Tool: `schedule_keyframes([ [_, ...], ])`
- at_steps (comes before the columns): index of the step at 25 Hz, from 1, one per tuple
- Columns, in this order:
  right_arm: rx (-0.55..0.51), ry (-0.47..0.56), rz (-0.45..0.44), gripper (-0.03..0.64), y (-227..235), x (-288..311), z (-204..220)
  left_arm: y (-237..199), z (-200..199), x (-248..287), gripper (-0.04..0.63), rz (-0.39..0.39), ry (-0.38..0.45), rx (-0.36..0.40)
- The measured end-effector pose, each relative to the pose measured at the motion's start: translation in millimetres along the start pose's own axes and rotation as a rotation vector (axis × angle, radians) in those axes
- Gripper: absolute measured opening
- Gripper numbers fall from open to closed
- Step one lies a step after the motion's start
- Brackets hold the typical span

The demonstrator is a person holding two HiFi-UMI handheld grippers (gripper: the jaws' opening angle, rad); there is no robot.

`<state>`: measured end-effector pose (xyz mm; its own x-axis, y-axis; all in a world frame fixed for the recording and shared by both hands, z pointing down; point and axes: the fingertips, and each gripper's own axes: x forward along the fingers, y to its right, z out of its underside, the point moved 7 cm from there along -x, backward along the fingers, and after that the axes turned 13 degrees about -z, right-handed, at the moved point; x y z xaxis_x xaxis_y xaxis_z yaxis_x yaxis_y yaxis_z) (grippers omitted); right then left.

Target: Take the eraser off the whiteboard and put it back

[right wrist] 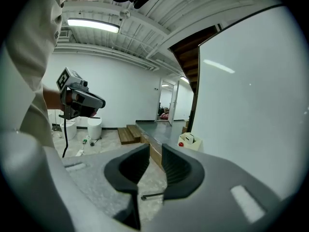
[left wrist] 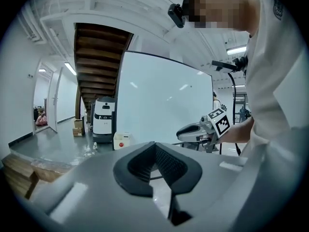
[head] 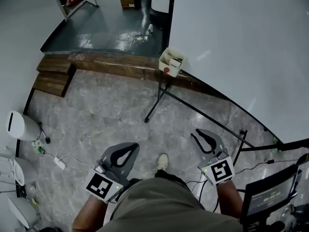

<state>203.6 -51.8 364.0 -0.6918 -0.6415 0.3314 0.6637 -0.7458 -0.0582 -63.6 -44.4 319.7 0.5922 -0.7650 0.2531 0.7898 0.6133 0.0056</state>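
The big whiteboard (head: 241,47) fills the upper right of the head view and also shows as a whiteboard (left wrist: 164,100) ahead of the left gripper and a whiteboard (right wrist: 251,105) to the right of the right gripper. A small white box (head: 171,62) with a red spot hangs at its lower left corner. I cannot make out an eraser on the board. My left gripper (head: 136,147) is held low and away from the board, its jaws shut on nothing (left wrist: 155,144). My right gripper (head: 193,136) stands open by a narrow gap (right wrist: 155,149), empty.
The board's black stand legs (head: 193,105) cross the marble floor in front of me. A wooden step (head: 116,64) and a low wooden platform (head: 53,79) lie beyond. White bins (head: 21,124) and a power strip (head: 59,162) sit at left, a monitor (head: 270,192) at lower right.
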Motion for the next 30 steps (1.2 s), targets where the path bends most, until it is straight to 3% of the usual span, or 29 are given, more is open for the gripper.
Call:
schedule_keyframes([
  [9,-0.015,-0.030,-0.035,0.068,72.5,33.6,15.2,-9.2,-5.6,57.6,0.003,-0.029,-0.026,-0.022],
  [16,-0.090,-0.053,-0.012,0.097,127.5,79.8,8.7,-25.6,-2.7,96.4,0.003,0.027,-0.005,-0.036],
  [23,-0.181,-0.120,-0.027,0.145,186.7,142.9,-1.2,-61.2,-24.8,131.1,0.003,0.070,0.038,-0.037],
  [30,-0.182,-0.158,-0.034,0.193,228.1,208.3,2.8,-93.9,-24.6,148.8,0.004,0.099,0.037,-0.036],
])
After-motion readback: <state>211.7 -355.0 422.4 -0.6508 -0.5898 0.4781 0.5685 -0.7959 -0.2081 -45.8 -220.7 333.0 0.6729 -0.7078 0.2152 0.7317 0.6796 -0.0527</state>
